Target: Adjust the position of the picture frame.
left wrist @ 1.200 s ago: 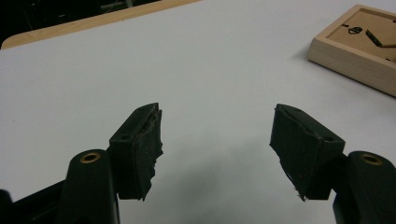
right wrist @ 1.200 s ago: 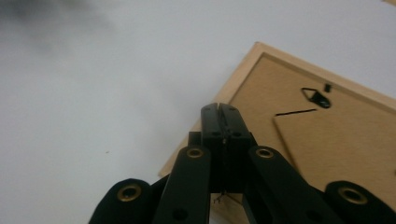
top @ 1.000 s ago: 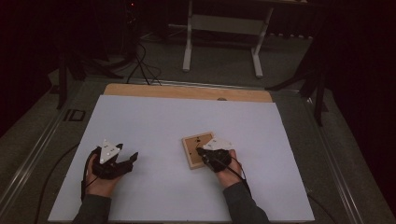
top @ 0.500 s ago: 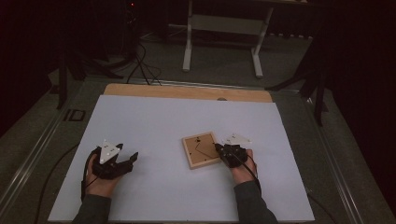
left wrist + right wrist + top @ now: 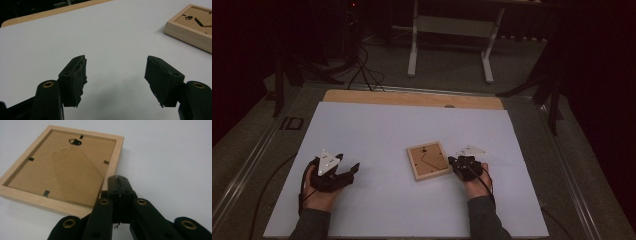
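Observation:
A light wooden picture frame [image 5: 428, 160] lies face down on the white table sheet [image 5: 382, 130], its brown backing board, clips and hanger facing up. My right gripper [image 5: 452, 161] is shut with nothing between its jaws, its tip at the frame's right rail. In the right gripper view the closed tip [image 5: 117, 179] overlaps that rail of the frame [image 5: 60, 167]. My left gripper [image 5: 352, 171] rests at the left of the sheet, open and holding nothing, well apart from the frame. In the left gripper view the gripper [image 5: 116, 72] stands open with its worn pads [image 5: 77, 75] spread wide, and the frame [image 5: 192, 23] is at the upper right.
A wooden strip [image 5: 412, 98] runs along the table's far edge. Beyond it stand a white metal stand [image 5: 447, 25] and cables [image 5: 362, 65] on the dark floor. Metal rails [image 5: 562, 165] border the table at both sides.
My right gripper has moved right, off the top of the frame to its right rail. The frame and the left gripper stay put.

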Demonstrator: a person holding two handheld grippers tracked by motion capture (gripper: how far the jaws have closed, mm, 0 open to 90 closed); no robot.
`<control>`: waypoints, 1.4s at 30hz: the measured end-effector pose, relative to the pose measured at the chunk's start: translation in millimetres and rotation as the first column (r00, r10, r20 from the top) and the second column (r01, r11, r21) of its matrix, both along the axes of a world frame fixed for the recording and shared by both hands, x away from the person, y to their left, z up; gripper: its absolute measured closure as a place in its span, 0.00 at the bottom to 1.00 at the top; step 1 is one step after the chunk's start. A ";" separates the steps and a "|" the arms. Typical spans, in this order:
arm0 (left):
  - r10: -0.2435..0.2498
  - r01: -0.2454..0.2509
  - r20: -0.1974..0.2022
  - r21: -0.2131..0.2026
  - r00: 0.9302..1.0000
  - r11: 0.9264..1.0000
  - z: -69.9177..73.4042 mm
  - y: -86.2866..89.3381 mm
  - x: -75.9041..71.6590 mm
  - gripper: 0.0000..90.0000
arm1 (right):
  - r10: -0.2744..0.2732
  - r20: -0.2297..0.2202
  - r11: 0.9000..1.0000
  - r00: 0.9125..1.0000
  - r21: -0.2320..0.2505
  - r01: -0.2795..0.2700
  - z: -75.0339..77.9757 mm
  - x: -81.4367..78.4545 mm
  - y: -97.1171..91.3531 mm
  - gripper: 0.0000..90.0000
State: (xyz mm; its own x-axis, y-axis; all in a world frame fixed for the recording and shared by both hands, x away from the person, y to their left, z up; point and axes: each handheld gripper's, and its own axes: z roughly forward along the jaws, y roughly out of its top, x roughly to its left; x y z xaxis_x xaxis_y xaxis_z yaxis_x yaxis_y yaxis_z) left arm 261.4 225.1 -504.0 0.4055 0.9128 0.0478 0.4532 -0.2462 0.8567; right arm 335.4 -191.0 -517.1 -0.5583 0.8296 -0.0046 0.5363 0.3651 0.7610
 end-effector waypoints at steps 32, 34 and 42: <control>-0.002 0.002 0.002 0.001 1.000 1.000 0.1 -0.8 -0.3 0.37 | 0.039 -0.048 0.999 0.998 -0.010 -0.040 -3.2 -11.6 4.1 1.00; -0.003 0.003 0.002 0.001 1.000 1.000 0.1 -0.9 -0.3 0.37 | 0.045 -0.049 0.999 0.998 -0.010 -0.045 -3.0 -12.7 5.1 1.00; -0.004 0.004 0.002 0.002 1.000 1.000 0.1 -1.0 -0.3 0.37 | 0.081 -0.051 0.997 0.995 -0.013 -0.081 -2.9 -21.8 12.5 1.00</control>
State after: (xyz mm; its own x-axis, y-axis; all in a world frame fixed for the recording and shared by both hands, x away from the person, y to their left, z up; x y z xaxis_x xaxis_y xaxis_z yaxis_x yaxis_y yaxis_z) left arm 261.1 224.1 -503.9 0.4086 0.9113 0.0502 0.4507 -0.2493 0.8572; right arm 313.7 -178.6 -520.0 -0.6235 0.7817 0.0129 0.5418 0.4202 0.7279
